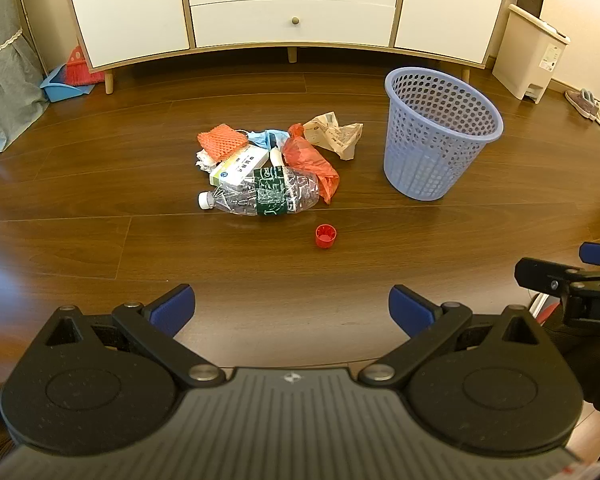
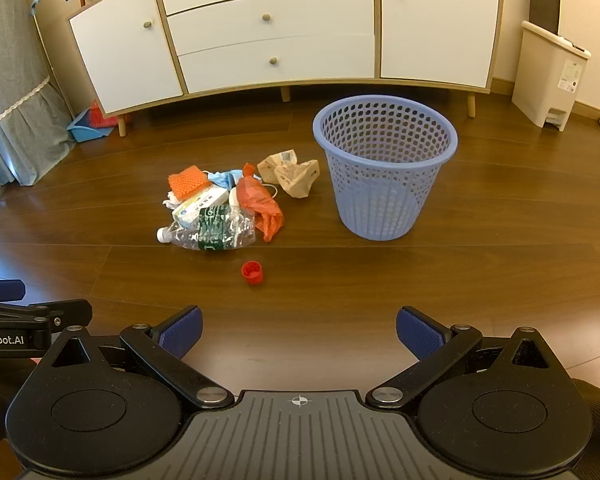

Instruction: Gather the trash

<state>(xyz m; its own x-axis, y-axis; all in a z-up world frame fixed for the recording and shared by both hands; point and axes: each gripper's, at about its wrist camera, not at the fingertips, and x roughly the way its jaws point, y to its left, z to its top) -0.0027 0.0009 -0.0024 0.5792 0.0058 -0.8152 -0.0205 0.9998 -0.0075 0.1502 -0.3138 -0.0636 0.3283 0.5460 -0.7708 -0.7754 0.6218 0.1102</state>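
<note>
While nothing has yet been dropped in the blue basket [image 2: 384,172], the trash lies heaped on the floor just left of it: crushed clear bottle [image 2: 210,228], light and springy, best taken at the neck; red plastic bag [image 2: 260,204], limp, slippery; crumpled paper [image 2: 292,174], soft; red cap [image 2: 253,272], loose, small. Left hand-held gripper [image 1: 291,312] and right hand-held gripper [image 2: 299,334] are held spread wide, empty.

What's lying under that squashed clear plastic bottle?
The bottle rests partly on a white medicine box, beside an orange plastic bag. Whatever lies beneath the box is covered.
</note>
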